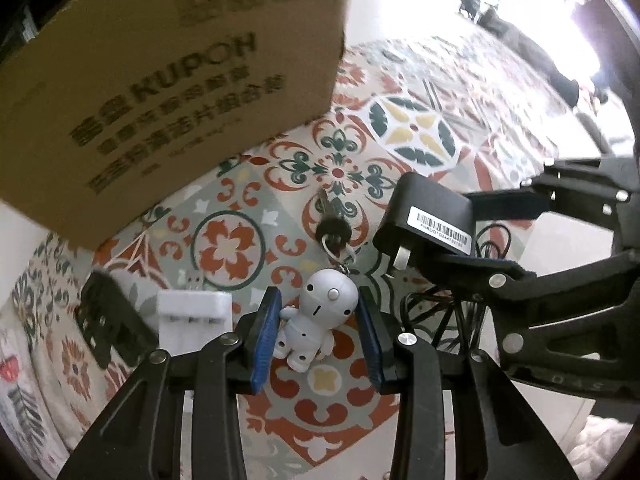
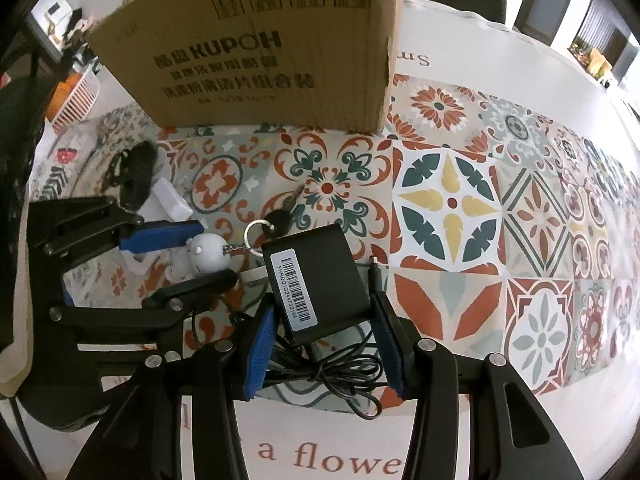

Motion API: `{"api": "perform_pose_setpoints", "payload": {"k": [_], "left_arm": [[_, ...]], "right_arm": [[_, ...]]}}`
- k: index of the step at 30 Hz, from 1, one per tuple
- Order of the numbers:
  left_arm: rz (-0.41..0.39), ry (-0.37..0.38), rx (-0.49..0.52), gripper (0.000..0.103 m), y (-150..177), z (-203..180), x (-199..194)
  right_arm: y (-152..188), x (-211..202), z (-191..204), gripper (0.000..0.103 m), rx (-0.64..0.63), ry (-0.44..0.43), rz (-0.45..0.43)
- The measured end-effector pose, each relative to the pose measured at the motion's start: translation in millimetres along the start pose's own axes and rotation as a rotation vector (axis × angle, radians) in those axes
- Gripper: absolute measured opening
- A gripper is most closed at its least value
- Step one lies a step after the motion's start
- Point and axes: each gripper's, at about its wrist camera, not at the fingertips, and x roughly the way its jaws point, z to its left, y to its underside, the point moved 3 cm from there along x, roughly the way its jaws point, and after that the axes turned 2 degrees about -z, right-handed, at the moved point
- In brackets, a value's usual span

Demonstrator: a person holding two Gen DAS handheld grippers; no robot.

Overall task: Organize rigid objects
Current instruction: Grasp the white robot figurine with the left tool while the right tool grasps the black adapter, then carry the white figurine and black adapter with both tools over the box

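A small white robot figurine (image 1: 316,312) lies on the patterned tablecloth, chained to a ring and a black-headed key (image 1: 334,228). My left gripper (image 1: 319,300) has its blue pads against both sides of the figurine's head and is shut on it. From the right wrist view the figurine (image 2: 208,254) sits between the left gripper's (image 2: 218,252) fingers. A black power adapter (image 2: 316,280) with a barcode label is held by my right gripper (image 2: 324,304), which is shut on it. Its thin black cable (image 2: 340,376) dangles in a tangle below. In the left wrist view the adapter (image 1: 428,212) is tilted, prongs showing.
A large cardboard box (image 2: 260,48) printed KUPOH stands on the table just beyond both grippers. A white plug block (image 1: 194,320) and a black ribbed object (image 1: 104,324) lie left of the figurine. Patterned tablecloth (image 2: 452,200) stretches to the right.
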Motion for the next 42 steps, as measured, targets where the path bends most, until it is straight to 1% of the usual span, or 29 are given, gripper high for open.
{"api": "perform_pose_setpoints", "payload": {"k": [5, 7, 12, 14, 19, 21, 28, 31, 33, 42], "left_arm": [[-0.045, -0.012, -0.064, 0.037, 8.8, 12.1, -18.3], [-0.063, -0.018, -0.084, 0.037, 6.5, 14.2, -22.0], [-0.088, -0.010, -0.175, 0.037, 6.9, 24.9, -43.6], [-0.113, -0.008, -0.208, 0.037, 8.5, 27.9, -55.3], [-0.153, -0.041, -0.252, 0.037, 11.2, 34.8, -81.3], [-0.181, -0.045, -0.270, 0.037, 11.0, 37.2, -94.7], [-0.261, -0.094, -0.309, 0.037, 5.6, 44.1, -134.0], [-0.309, -0.116, -0.321, 0.037, 1.0, 46.4, -152.5], [-0.343, -0.122, -0.329, 0.037, -1.7, 48.5, -165.5], [-0.443, -0.151, -0.330, 0.037, -19.7, 55.7, -209.3]], "right_arm": [[0.4, -13.9, 3.2, 0.048, 0.024, 0.006, -0.027], [0.4, -19.5, 2.5, 0.048, 0.031, 0.009, -0.038], [-2.6, -36.3, 2.2, 0.048, 0.051, 0.033, -0.074], [-4.9, -42.9, 4.8, 0.048, 0.058, 0.042, -0.094], [-9.8, -58.4, 11.1, 0.048, 0.060, 0.043, -0.140], [-12.1, -66.1, 13.3, 0.048, 0.061, 0.038, -0.162], [-23.0, -96.8, 23.8, 0.048, 0.061, 0.021, -0.252], [-29.0, -109.9, 27.4, 0.048, 0.062, 0.023, -0.297], [-33.1, -118.2, 28.4, 0.048, 0.067, 0.022, -0.325], [-51.7, -153.1, 36.7, 0.048, 0.076, -0.022, -0.423]]}}
